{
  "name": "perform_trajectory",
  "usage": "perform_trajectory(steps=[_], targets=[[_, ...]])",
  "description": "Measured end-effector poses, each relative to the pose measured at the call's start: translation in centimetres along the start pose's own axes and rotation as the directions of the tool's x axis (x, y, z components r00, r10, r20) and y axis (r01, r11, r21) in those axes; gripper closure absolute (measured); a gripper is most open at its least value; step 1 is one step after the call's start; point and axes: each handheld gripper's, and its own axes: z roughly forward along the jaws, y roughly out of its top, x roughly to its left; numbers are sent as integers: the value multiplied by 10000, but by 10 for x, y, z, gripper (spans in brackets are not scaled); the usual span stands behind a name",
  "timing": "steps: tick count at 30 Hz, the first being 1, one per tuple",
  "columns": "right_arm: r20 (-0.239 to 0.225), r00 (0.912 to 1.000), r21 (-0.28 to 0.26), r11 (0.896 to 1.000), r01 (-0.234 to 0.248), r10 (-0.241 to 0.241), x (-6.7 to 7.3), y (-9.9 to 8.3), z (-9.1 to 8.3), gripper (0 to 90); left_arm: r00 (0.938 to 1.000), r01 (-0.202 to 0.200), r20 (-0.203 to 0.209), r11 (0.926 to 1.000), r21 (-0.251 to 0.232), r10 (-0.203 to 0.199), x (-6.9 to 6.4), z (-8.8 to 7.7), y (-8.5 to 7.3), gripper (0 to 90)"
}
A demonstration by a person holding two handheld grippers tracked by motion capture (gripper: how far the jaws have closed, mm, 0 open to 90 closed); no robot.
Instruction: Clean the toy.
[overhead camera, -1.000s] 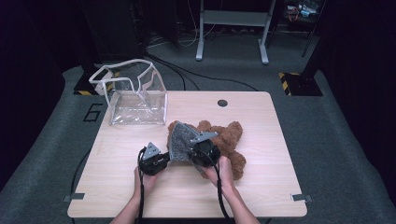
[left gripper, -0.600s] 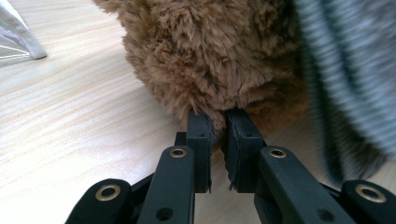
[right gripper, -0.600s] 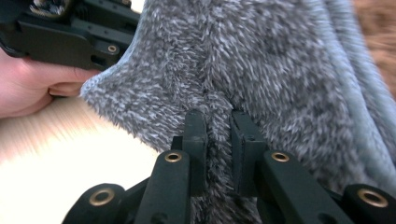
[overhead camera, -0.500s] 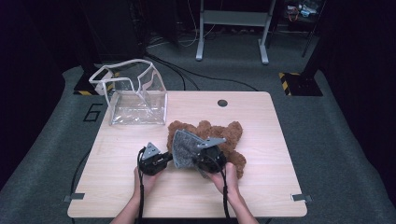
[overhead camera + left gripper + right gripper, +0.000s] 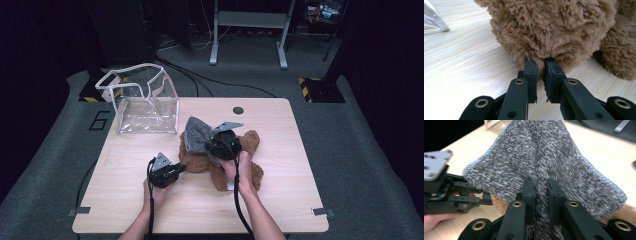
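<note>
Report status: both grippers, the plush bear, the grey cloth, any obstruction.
Left gripper shut on brown plush bear. Right gripper shut on grey fuzzy cloth, held above bear. Clear bag stands apart; nothing in the way.

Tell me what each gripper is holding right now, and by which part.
Left gripper pinches the brown plush teddy bear by fur at its lower edge. Right gripper clamps a fold of the grey fuzzy cloth.

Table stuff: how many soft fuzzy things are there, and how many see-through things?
Soft fuzzy things: 2, the brown teddy bear and the grey cloth
See-through things: 1, the clear bag
Total: 3
</note>
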Motion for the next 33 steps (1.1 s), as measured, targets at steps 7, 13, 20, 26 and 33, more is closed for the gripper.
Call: perform_trajectory(steps=[7, 13, 20, 26, 33], targets=[[-292, 9994, 497, 9986, 182, -168, 17, -18, 16, 788, 10000, 51, -8, 10000, 35, -51, 0, 0, 0, 811], [-565, 9972, 865, 9948, 542, -494, 30, -37, 16, 788, 10000, 81, 25, 10000, 14, -81, 1, -1, 0, 810], [-810, 9962, 1774, 9830, 472, -332, 41, -68, 36, 788, 10000, 95, -17, 9999, -71, -95, 1, 0, 0, 810], [-927, 9948, 1221, 9911, 525, -413, 40, -61, 19, 792, 9998, 207, -4, 9996, -168, -207, 1, -1, -1, 809], [-145, 9993, -5, 9994, 349, -349, 22, -23, -21, 791, 9999, 160, 29, 9998, -77, -160, 0, -1, -1, 810]])
